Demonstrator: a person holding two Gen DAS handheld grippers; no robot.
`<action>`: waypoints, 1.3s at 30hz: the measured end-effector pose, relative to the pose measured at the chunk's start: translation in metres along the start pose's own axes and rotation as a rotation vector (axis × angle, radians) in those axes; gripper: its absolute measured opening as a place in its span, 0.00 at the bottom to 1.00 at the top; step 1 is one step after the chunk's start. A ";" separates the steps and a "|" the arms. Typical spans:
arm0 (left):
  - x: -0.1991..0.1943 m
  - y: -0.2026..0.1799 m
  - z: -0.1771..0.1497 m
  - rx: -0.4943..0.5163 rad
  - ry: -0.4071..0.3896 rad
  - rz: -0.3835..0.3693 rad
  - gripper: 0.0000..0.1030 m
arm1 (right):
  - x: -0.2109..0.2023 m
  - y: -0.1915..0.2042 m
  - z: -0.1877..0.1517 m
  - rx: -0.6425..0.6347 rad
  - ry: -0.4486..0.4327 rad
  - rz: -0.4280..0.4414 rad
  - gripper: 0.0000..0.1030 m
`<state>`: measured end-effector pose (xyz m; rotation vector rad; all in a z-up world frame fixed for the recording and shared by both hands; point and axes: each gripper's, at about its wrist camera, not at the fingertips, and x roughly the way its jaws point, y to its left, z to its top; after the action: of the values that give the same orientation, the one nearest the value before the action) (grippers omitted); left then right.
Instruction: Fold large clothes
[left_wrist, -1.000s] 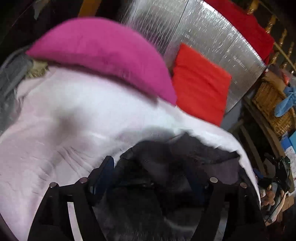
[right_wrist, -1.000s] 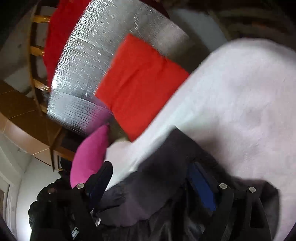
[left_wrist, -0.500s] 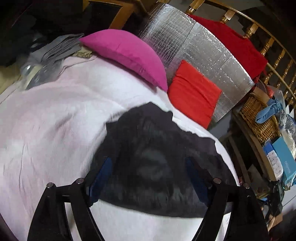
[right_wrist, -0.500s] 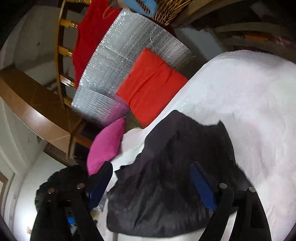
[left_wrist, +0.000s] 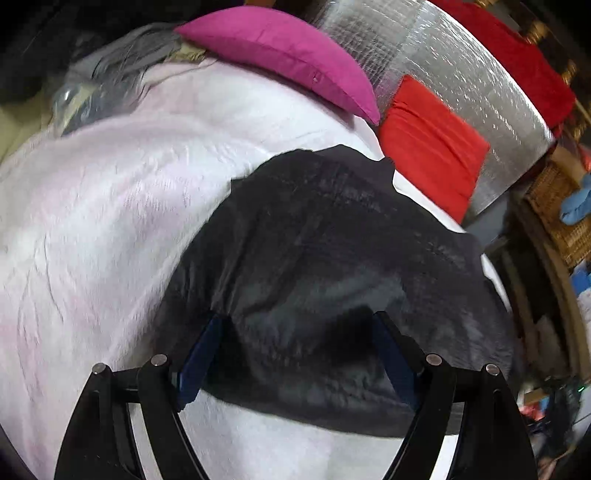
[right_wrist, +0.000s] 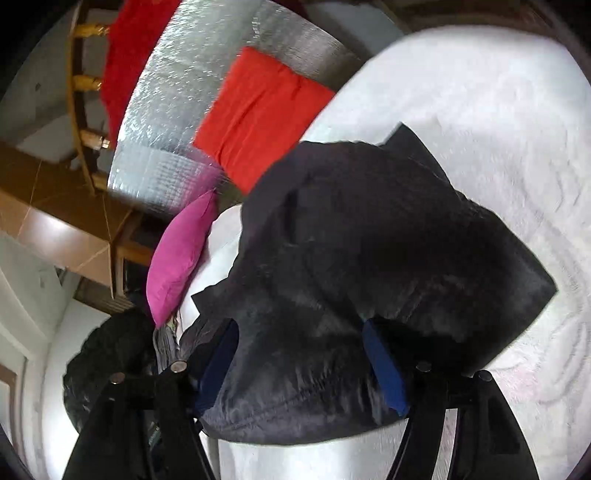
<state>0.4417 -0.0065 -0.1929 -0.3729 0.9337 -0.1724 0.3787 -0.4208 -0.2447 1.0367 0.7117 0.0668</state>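
Left wrist: left gripper (left_wrist: 297, 347) wide over black garment (left_wrist: 332, 258) | right gripper (right_wrist: 301, 354) wide | no readable writing

The garment (left_wrist: 332, 266) was black with a faint sheen, plain and unpatterned. The bedcover (left_wrist: 110, 221) under it was white with a pale pink tinge. One pillow (left_wrist: 280, 51) was magenta, one cushion (left_wrist: 428, 144) bright orange-red, both plain. The foil sheet (left_wrist: 461, 62) behind them was silver with a fine quilted grid. A cloth (left_wrist: 517, 55) over the rail was deep red. The basket (left_wrist: 557, 214) was tan wicker. Each gripper (left_wrist: 299, 350) was black with dark blue pads (left_wrist: 199, 358). The rail (right_wrist: 79, 85) was honey-brown wood.
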 end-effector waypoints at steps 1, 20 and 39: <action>0.001 -0.002 -0.001 0.020 0.007 0.011 0.80 | -0.002 -0.001 0.001 0.012 -0.003 0.008 0.71; -0.022 0.044 -0.041 -0.279 0.174 -0.108 0.80 | -0.064 -0.041 -0.025 0.214 -0.004 -0.043 0.77; 0.028 0.056 -0.032 -0.492 -0.002 -0.265 0.81 | -0.004 -0.074 0.012 0.263 -0.136 0.052 0.80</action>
<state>0.4311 0.0295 -0.2527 -0.9530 0.9170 -0.1828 0.3624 -0.4707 -0.2990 1.2990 0.5795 -0.0539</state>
